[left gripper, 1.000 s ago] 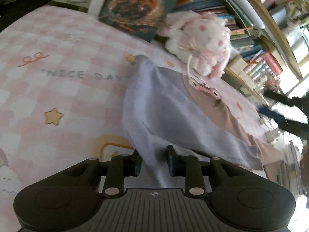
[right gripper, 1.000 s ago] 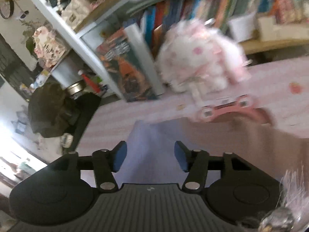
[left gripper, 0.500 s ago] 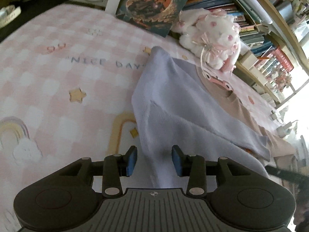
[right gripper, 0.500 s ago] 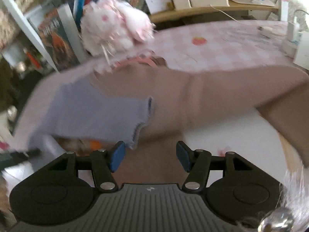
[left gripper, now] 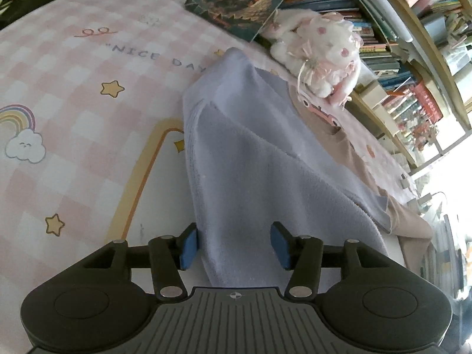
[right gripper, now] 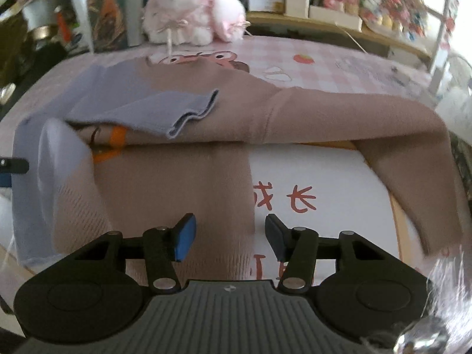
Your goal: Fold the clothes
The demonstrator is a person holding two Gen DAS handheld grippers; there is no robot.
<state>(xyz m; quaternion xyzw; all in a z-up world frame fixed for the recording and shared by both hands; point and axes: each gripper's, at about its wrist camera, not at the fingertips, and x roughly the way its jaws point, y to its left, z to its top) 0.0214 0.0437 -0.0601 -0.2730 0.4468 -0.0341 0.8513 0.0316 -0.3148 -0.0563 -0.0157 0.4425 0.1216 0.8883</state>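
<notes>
Lying across a pink checked mat (left gripper: 88, 88), a brown sweatshirt (right gripper: 206, 112) has its lavender sleeve (left gripper: 250, 162) folded over its body. Both the left hand-held gripper (left gripper: 234, 246) and right hand-held gripper (right gripper: 228, 237) hover with jaws apart, gripping nothing, near a plush rabbit (right gripper: 191, 6).

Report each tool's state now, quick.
Left tool: open, holding nothing, over the lilac sleeve.
Right tool: open, holding nothing, over the brown garment.

My left gripper (left gripper: 235, 244) and right gripper (right gripper: 229, 237): black bodies, blue pads (left gripper: 188, 247), silver screws (right gripper: 165, 283), ribbed grey base; right view's slightly blurred.
</notes>
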